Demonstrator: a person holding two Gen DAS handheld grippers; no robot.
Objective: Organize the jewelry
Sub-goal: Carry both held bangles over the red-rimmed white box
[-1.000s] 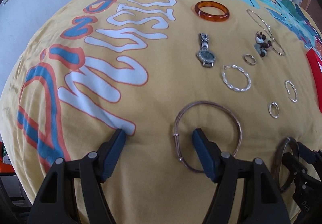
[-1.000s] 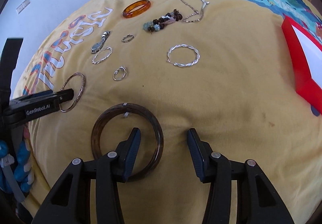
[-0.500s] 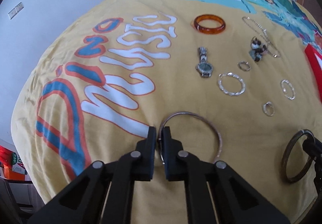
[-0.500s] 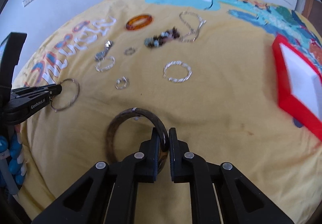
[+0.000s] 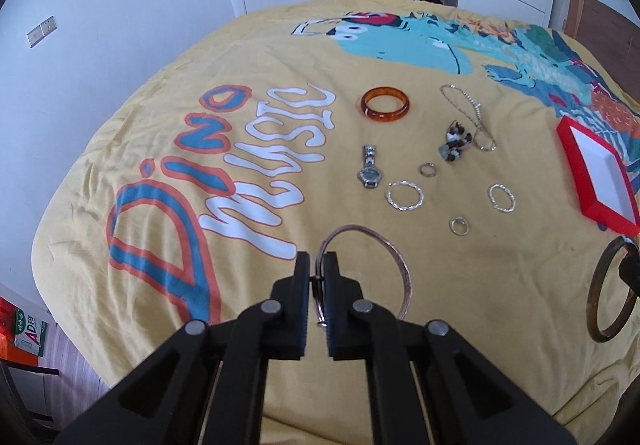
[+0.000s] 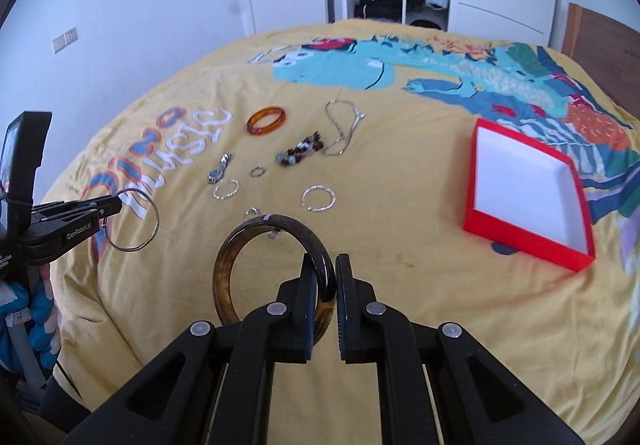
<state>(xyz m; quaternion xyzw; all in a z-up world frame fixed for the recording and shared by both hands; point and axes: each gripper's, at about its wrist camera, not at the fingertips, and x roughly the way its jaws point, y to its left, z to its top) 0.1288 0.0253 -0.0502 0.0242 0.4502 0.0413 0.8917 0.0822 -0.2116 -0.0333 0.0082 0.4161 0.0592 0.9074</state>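
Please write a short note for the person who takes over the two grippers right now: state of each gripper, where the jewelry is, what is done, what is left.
Left gripper: shut on the thin metal bangle, held above the bedspread.
Right gripper: shut on the dark brown bangle, also held up.
Red box: on the bedspread, to the right, nothing in it.
Lying on the bedspread: amber bangle, watch, chain, bead bracelet, two twisted silver hoops, two small rings.
Done: both bangles gripped.
Left: probably put both bangles into the box, then collect the rest.
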